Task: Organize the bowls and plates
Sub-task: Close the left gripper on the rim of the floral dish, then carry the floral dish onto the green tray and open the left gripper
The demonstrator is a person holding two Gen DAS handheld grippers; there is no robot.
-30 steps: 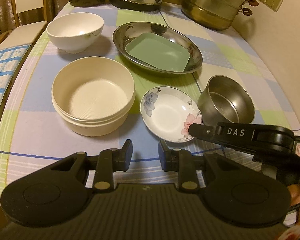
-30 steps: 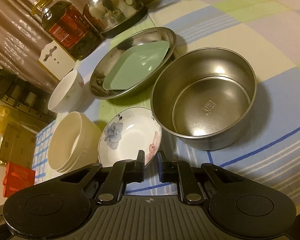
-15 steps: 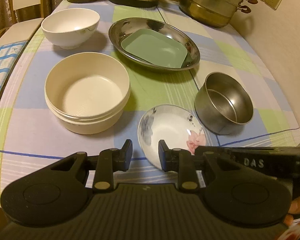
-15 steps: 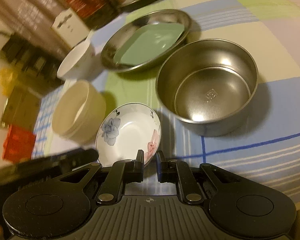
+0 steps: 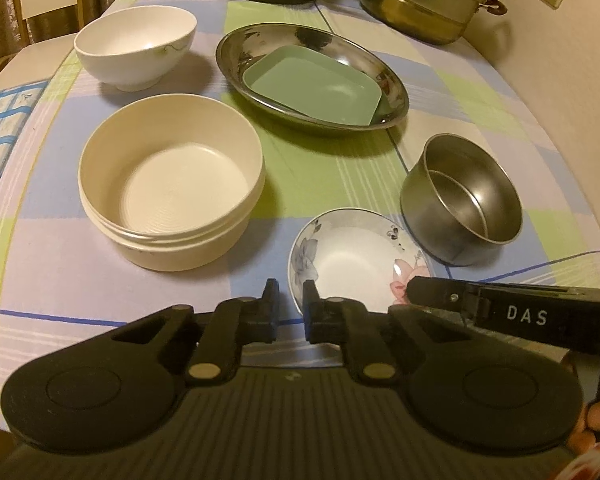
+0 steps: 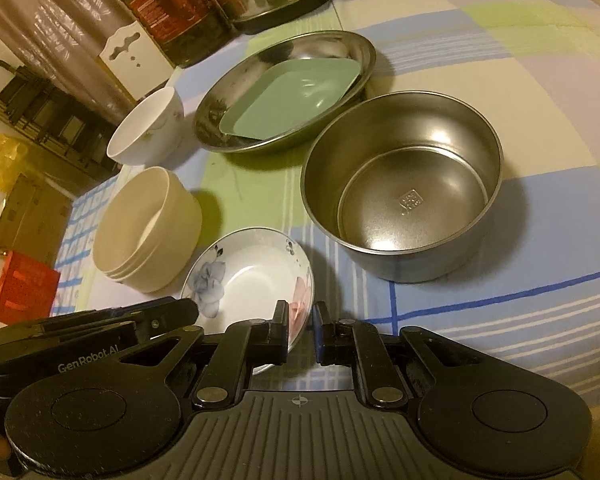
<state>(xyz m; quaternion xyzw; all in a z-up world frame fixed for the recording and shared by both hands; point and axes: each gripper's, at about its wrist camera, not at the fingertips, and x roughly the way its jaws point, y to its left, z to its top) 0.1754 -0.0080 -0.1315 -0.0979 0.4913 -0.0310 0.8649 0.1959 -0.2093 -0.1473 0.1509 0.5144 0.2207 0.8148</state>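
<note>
Right wrist view: floral saucer (image 6: 256, 280) on counter (image 6: 520, 216) btw cream bowl (image 6: 148, 232) & steel bowl (image 6: 400, 184) | right tool (image 6: 301, 322) narrow, near rim between tips, grip unconfirmed | left tool (image 5: 291, 298) narrow, empty, beside saucer's left rim | likely ceramic: stiff, glazed-slick, chippable, light | grip at rim, lift level.

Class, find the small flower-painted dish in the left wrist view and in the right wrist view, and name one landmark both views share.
Left wrist view: the flowered dish sits low, right of centre, just beyond the fingertips.
Right wrist view: the flowered dish sits low, left of centre, at the fingertips.
Shared landmark: the steel bowl lies just right of it in both.
</note>
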